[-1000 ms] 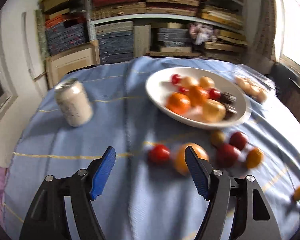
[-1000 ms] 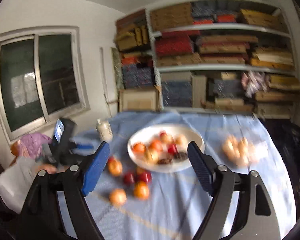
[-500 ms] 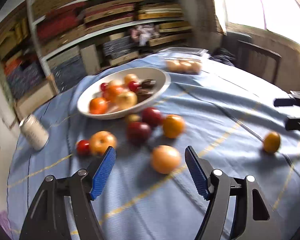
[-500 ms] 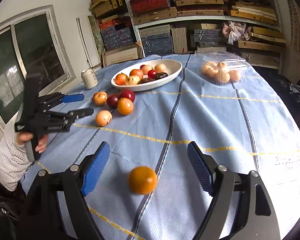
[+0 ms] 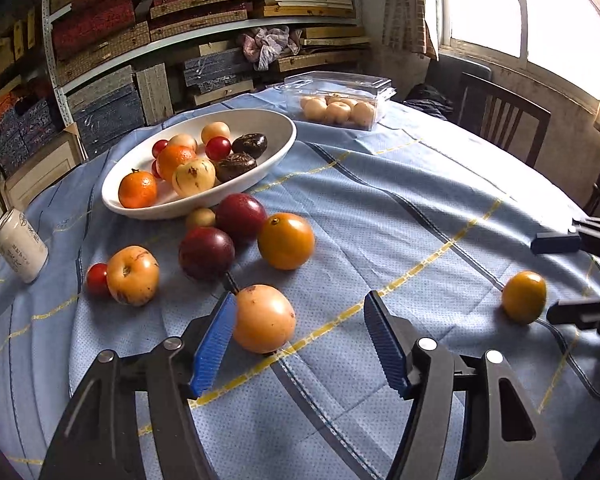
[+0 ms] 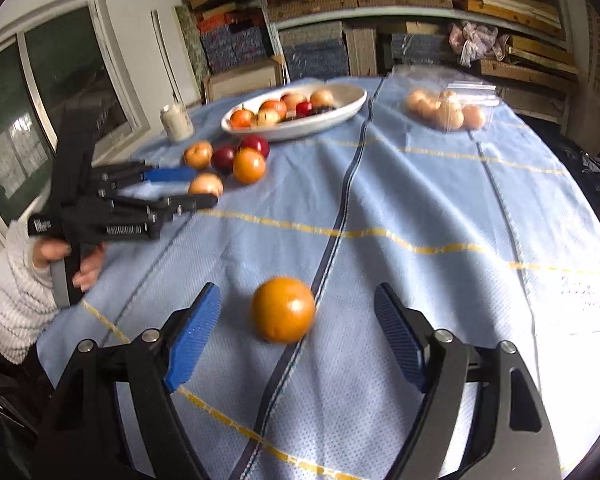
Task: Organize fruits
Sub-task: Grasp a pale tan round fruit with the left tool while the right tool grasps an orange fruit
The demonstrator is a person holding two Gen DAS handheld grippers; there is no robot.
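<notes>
Left gripper (image 5: 300, 336) and right gripper (image 6: 296, 336) angled downward, jaws closing

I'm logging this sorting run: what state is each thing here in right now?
left gripper: closing, pale orange fruit between its jaws, not yet pinched
right gripper: closing, lone orange between its jaws, untouched
white bowl: upright, partly filled with fruit
clear box: lid open, holding pale fruit
can: upright

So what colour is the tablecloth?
Light blue tablecloth with yellow and dark blue stripes; clearest in the left wrist view.
</notes>
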